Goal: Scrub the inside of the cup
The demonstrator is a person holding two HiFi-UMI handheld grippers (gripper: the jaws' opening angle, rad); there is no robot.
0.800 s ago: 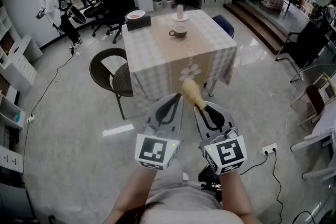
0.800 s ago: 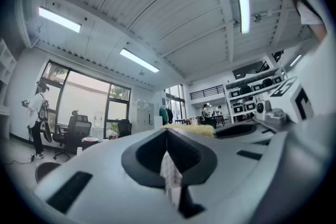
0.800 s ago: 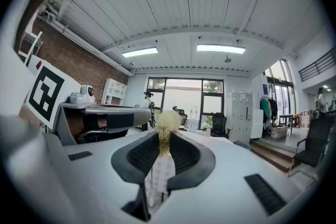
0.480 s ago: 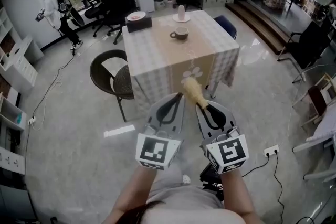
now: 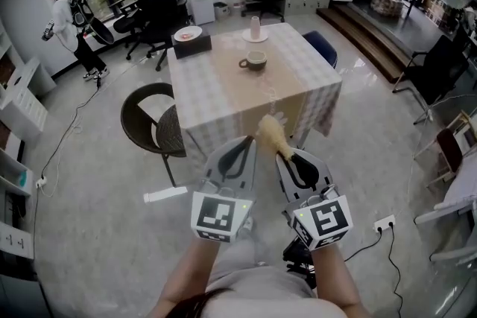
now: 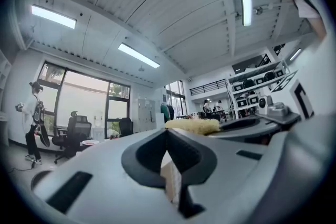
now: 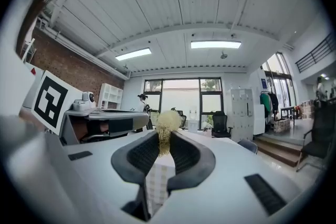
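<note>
A brown cup (image 5: 253, 61) stands on its saucer in the middle of the checkered table (image 5: 216, 97), well ahead of both grippers. My right gripper (image 5: 286, 154) is shut on the handle of a yellow fibrous scrubber (image 5: 271, 133), whose head sticks out past the jaws toward the table. In the right gripper view the scrubber (image 7: 168, 122) rises from between the closed jaws of that gripper (image 7: 162, 150). My left gripper (image 5: 249, 140) hangs beside it, shut and holding nothing; its jaws meet in the left gripper view (image 6: 168, 136). Both are held low, over the floor.
A pale tall cup on a plate (image 5: 255, 27), a plate (image 5: 188, 33) and a dark box (image 5: 192, 46) sit at the table's far end. A round dark chair (image 5: 153, 119) stands at its left, a blue chair (image 5: 319, 37) at its right. Office chairs (image 5: 153, 0) and a person (image 5: 63, 15) are behind.
The table and cup have come slightly closer and lower in the head view. The person at the back left has stepped further left. Both grippers keep their pose.
</note>
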